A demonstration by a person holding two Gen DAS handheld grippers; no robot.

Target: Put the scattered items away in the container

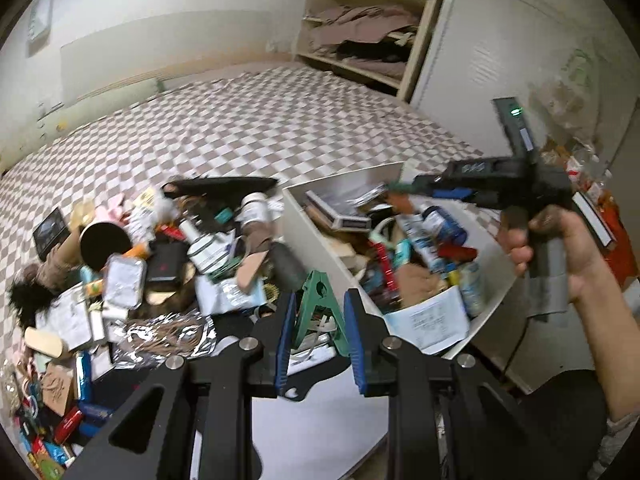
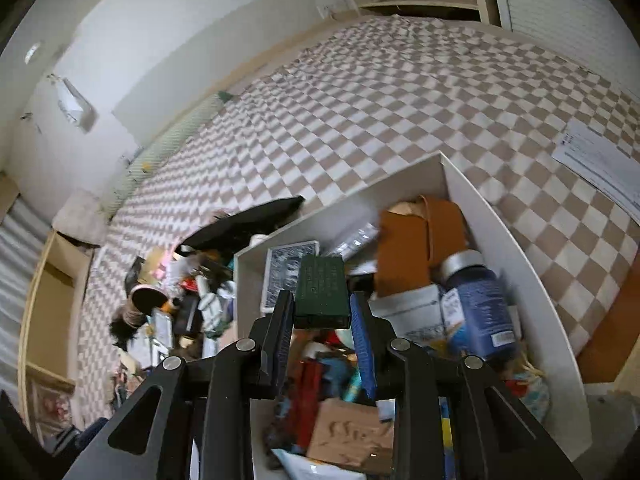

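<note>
A white container full of small goods stands on a checkered bedcover. To its left lies a heap of scattered items: tins, tubes, boxes and foil packs. My left gripper hangs low over the heap's near edge, shut on a green spring clamp that stands upright between the blue pads. My right gripper is above the container, shut on a dark green box. In the left wrist view a hand holds the blurred right gripper over the container's far side.
Inside the container are a blue bottle, a brown pouch and a patterned card box. A paper sheet lies on the cover to the right. An open shelf of folded clothes stands at the back.
</note>
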